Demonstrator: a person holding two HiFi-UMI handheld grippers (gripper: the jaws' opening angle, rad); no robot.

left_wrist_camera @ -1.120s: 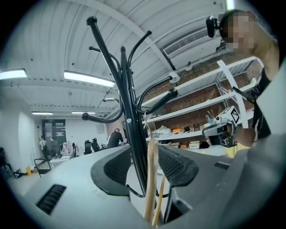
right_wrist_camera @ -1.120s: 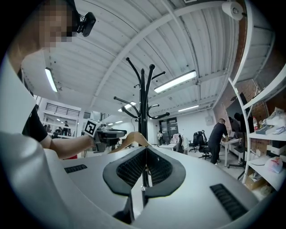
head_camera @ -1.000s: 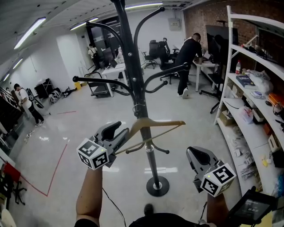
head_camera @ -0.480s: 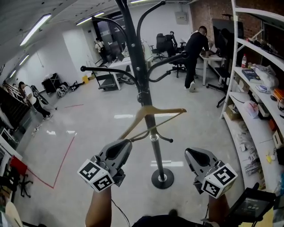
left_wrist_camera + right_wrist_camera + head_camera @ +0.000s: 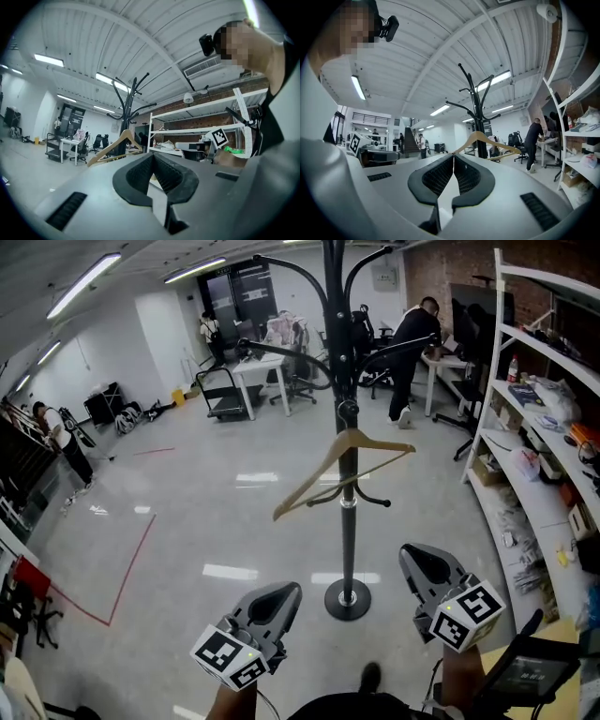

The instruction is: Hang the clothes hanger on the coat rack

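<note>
A wooden clothes hanger [image 5: 314, 474] hangs by its hook on the black coat rack [image 5: 348, 531], tilted with its left end low. It also shows in the left gripper view [image 5: 110, 147] and the right gripper view [image 5: 497, 142]. My left gripper [image 5: 286, 589] is low at the bottom of the head view, well back from the rack. Its jaws have just been closing and now meet with nothing between them [image 5: 152, 161]. My right gripper [image 5: 415, 556] is to the right of the rack's base, also shut and holding nothing [image 5: 453, 159].
White shelving [image 5: 525, 381] loaded with items runs along the right. The rack's round base [image 5: 347, 599] stands on the grey floor. A person [image 5: 412, 334] leans at a desk behind, another [image 5: 61, 442] stands far left. Red tape [image 5: 122, 577] marks the floor.
The left gripper let go of the hanger, which now hangs free on the rack. Both grippers drew back from the rack, the left one farther and lower, and its jaws closed.
</note>
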